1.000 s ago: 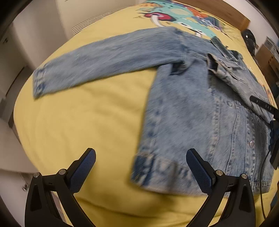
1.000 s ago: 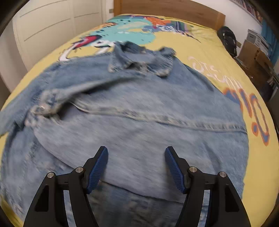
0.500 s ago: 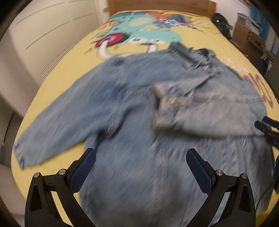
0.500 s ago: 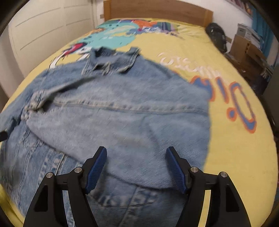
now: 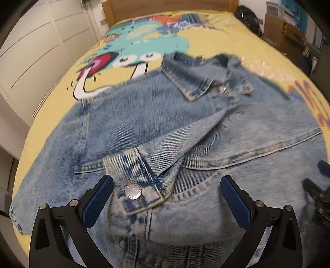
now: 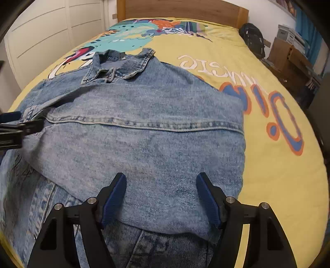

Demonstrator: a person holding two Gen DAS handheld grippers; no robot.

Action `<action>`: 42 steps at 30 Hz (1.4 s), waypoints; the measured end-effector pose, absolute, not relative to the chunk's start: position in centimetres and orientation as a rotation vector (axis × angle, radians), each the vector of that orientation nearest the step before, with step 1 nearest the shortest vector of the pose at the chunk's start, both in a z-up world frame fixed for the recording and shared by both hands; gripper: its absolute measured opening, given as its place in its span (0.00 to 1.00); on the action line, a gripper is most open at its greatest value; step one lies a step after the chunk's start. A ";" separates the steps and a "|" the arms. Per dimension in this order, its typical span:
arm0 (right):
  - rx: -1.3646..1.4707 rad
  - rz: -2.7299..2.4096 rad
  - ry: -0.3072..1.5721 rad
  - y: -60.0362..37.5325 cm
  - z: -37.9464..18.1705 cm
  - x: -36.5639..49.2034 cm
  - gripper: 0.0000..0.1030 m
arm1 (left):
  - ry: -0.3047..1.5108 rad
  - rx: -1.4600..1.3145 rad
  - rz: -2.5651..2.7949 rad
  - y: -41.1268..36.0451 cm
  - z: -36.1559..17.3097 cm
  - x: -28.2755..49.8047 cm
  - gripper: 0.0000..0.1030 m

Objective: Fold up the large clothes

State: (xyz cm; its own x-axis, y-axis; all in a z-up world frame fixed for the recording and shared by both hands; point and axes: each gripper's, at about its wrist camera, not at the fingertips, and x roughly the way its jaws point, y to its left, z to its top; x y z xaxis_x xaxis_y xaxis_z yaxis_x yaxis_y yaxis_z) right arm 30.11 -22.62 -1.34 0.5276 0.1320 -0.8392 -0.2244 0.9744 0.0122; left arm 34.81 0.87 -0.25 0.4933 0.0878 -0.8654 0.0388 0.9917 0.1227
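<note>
A light blue denim jacket (image 5: 144,127) lies on the yellow bed, collar toward the headboard. Its right side is folded over the body, and the sleeve cuff (image 5: 134,185) with a metal snap button lies across the middle. My left gripper (image 5: 167,195) is open, its jaws wide apart on either side of that cuff, just above it. In the right wrist view the jacket (image 6: 144,134) shows its folded-over panel. My right gripper (image 6: 160,198) is open and empty above that panel's lower edge. The left gripper also shows at the left edge of the right wrist view (image 6: 14,132).
The bed has a yellow cover (image 6: 268,175) with cartoon prints and a wooden headboard (image 6: 181,9). White wardrobe doors (image 5: 35,55) stand at the left. A black bag (image 6: 252,39), cardboard boxes (image 6: 286,53) and shelves stand at the right.
My left gripper has swung from the left sleeve over to the middle of the jacket and closed in on the cuff. My right gripper has shifted right along the folded panel.
</note>
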 end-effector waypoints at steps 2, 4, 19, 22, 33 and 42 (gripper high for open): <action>-0.115 0.224 0.998 -23.0 -1.6 29.8 0.72 | 1.085 0.146 0.052 1.5 -1.6 35.3 0.99; -0.121 0.224 1.000 -23.4 -1.7 29.4 0.72 | 1.103 0.125 0.043 2.2 -2.3 35.7 0.99; -0.075 0.153 0.970 -24.8 2.3 25.4 0.72 | 1.008 0.102 0.035 3.2 3.9 32.9 0.99; -0.063 0.144 0.955 -24.8 3.6 24.4 0.72 | 0.984 0.100 0.037 3.5 5.3 31.7 0.99; -0.066 0.140 0.886 -23.6 8.5 20.5 0.72 | 0.964 0.090 0.048 6.5 9.2 26.3 0.99; -0.093 0.160 0.837 -21.3 11.6 17.3 0.72 | 0.947 0.034 0.118 11.9 11.2 21.6 0.99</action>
State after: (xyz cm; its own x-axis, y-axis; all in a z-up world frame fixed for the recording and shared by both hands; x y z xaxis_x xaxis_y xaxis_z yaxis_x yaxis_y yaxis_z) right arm 17.34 -21.25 11.63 0.6586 0.1047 -0.7452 -0.1777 0.9839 -0.0189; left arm 21.58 11.88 11.16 0.5779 0.1159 -0.8078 -0.0865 0.9930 0.0806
